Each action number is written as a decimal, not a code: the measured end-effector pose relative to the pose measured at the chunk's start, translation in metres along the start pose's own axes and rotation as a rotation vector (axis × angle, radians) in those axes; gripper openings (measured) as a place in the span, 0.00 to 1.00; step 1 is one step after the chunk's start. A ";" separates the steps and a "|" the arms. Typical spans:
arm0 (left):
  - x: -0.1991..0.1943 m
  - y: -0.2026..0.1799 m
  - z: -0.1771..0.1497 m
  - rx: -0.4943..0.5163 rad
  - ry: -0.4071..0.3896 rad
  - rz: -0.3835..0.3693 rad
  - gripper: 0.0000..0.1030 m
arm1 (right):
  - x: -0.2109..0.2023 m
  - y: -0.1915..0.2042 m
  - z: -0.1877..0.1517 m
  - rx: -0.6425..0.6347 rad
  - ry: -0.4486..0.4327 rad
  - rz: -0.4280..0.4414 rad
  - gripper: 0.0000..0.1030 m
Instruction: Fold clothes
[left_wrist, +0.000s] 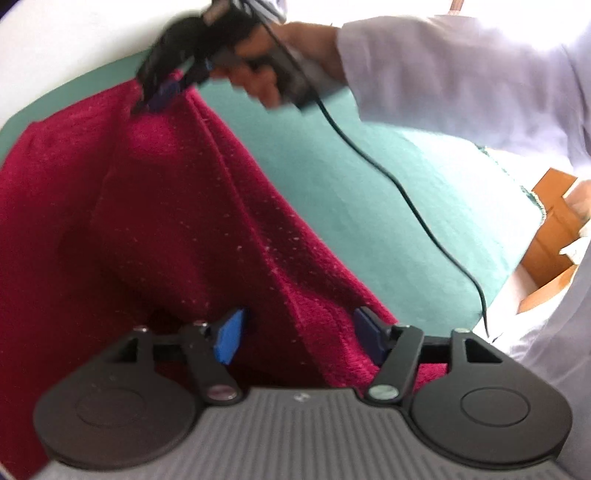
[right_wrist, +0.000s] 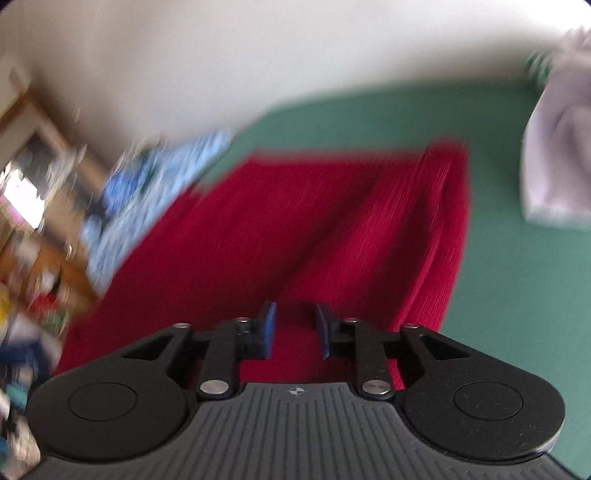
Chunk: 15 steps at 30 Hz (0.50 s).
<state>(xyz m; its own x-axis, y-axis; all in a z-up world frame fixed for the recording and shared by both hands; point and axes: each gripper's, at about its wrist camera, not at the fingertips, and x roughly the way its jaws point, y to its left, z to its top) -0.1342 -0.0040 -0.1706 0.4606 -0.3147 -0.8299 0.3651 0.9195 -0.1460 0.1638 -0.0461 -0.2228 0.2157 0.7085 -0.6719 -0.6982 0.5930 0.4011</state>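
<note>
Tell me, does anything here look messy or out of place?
Only mildly. The red cloth is rumpled, with ridges running down it instead of lying flat on the green surface. In the left wrist view the right tongs sit at its raised far edge, and a black cable trails loosely across the green. Nothing looks spilled or damaged.

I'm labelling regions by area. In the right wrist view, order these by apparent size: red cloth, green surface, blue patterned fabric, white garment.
1. red cloth
2. green surface, possibly close to the cloth
3. blue patterned fabric
4. white garment, cropped and blurred, so unsure against the blue.
</note>
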 end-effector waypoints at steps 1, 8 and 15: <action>-0.002 0.000 -0.001 0.011 -0.003 -0.012 0.68 | -0.005 0.007 -0.006 -0.042 -0.026 -0.050 0.21; -0.023 0.013 -0.023 0.118 -0.012 -0.141 0.69 | -0.071 0.061 -0.068 0.028 -0.009 -0.022 0.22; -0.073 0.060 -0.055 0.189 -0.109 -0.136 0.79 | -0.150 0.140 -0.184 0.117 0.116 -0.058 0.27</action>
<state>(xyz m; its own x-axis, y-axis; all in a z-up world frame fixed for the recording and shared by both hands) -0.1905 0.0877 -0.1480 0.4777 -0.4654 -0.7451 0.5696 0.8098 -0.1406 -0.0922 -0.1394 -0.1805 0.1682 0.6266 -0.7610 -0.6015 0.6768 0.4244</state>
